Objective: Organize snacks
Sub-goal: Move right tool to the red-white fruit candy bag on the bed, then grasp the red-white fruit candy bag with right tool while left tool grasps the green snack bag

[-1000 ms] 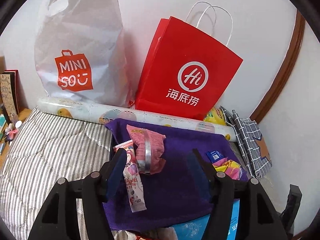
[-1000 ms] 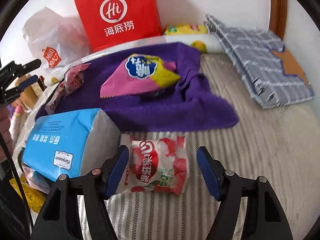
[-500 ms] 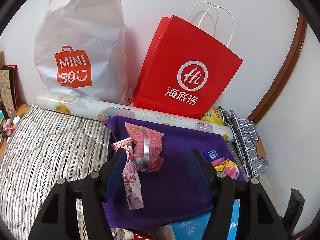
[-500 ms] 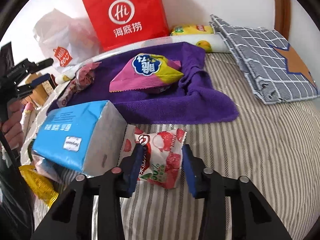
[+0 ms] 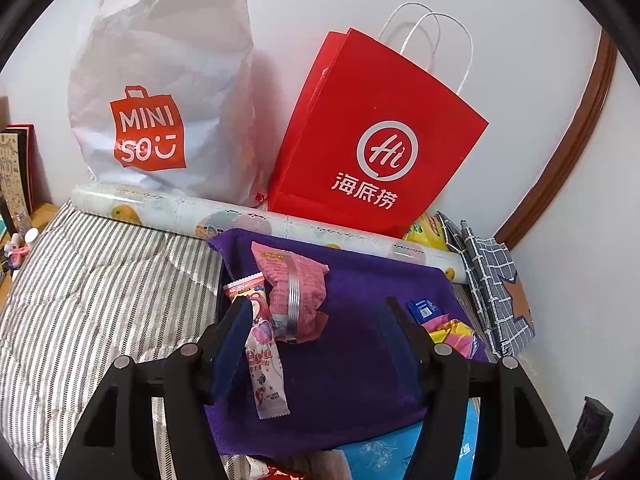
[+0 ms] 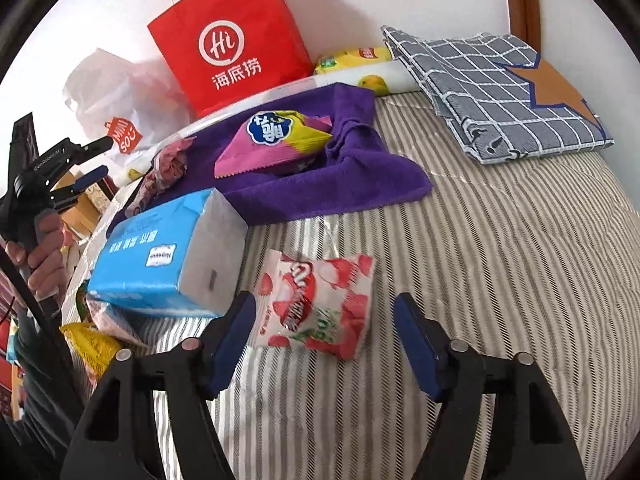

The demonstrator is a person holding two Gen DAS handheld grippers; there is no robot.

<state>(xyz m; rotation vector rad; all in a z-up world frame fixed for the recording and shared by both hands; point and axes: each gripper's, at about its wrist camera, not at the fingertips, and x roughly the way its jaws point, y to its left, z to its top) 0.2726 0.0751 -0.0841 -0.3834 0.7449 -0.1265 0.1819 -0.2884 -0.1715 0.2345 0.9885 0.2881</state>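
Observation:
A red-and-white strawberry snack packet (image 6: 318,304) lies on the striped bedding between the fingers of my right gripper (image 6: 324,328), which is open around it. A pink and yellow snack bag (image 6: 276,140) lies on a purple towel (image 6: 360,184). My left gripper (image 5: 320,340) is open and empty above the purple towel (image 5: 352,360), near a pink packet (image 5: 296,292) and a slim pink candy packet (image 5: 262,360). The left gripper also shows in the right wrist view (image 6: 76,168), held up at the left.
A red paper bag (image 5: 372,152) and a white Miniso bag (image 5: 160,92) lean on the wall behind a patterned roll (image 5: 240,220). A blue tissue pack (image 6: 168,252) lies left of the strawberry packet. A grey checked cloth (image 6: 500,88) lies at the right.
My right gripper closed in on the strawberry packet half a second ago and now stands wide open again, with the packet lying on the bedding. The left gripper has barely moved.

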